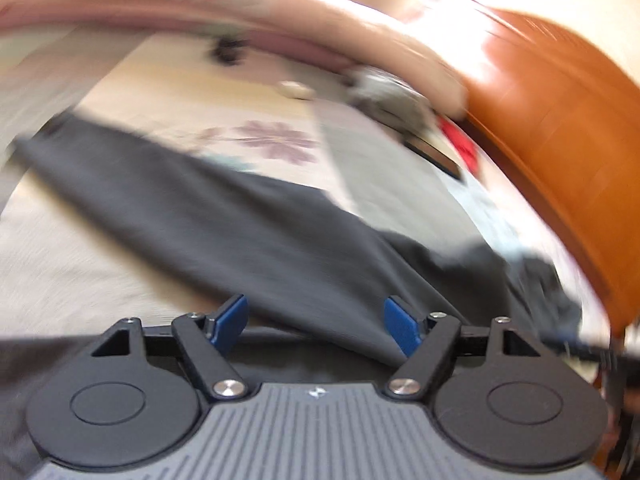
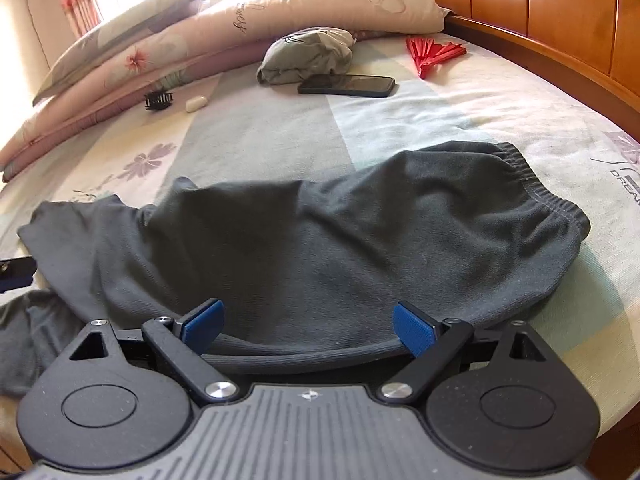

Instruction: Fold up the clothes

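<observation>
Plainly the grey trousers are soft, limp fleece, lying crumpled near the bed's front edge. Best taken at the thick elastic waistband. Both the left gripper and right gripper have wide jaws, holding nothing.

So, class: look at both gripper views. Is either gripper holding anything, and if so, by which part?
Nothing is held. The left gripper and the right gripper both stand open over the grey trousers, their pads clear of the cloth.
</observation>
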Tool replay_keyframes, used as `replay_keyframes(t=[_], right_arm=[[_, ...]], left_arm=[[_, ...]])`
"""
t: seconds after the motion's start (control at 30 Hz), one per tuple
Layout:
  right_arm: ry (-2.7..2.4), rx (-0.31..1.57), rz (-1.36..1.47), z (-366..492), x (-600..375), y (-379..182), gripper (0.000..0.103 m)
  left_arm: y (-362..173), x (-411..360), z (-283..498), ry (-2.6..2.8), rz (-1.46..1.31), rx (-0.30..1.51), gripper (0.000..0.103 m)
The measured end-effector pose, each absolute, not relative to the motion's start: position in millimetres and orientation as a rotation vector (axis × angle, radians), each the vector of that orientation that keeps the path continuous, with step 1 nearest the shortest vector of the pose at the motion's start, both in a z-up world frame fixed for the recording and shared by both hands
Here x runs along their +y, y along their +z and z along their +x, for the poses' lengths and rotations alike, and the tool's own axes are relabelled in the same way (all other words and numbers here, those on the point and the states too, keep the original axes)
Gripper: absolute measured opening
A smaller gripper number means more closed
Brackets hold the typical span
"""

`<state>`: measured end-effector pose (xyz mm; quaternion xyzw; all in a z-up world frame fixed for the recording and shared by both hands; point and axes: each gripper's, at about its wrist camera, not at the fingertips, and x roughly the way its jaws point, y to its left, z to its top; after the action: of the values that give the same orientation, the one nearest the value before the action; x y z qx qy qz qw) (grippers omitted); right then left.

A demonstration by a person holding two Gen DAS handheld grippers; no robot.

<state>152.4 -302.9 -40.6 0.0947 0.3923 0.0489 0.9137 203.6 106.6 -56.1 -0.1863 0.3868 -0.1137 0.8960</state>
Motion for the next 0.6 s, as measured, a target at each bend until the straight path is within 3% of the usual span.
replay_keyframes(t=[0.3, 0.6], right_arm=[[0.156, 0.727, 0.209, 147.9, -301.1, -23.0, 0.094], [0.195, 0.727, 0.251, 151.3, -300.4, -25.1, 0.1]], left_arm=[[-96.1, 155.5, 220.0, -0.191, -0.765, 0.813, 0.076], [-109.8, 156.2, 255.2, -0.252, -0.867, 0.756, 0.078]])
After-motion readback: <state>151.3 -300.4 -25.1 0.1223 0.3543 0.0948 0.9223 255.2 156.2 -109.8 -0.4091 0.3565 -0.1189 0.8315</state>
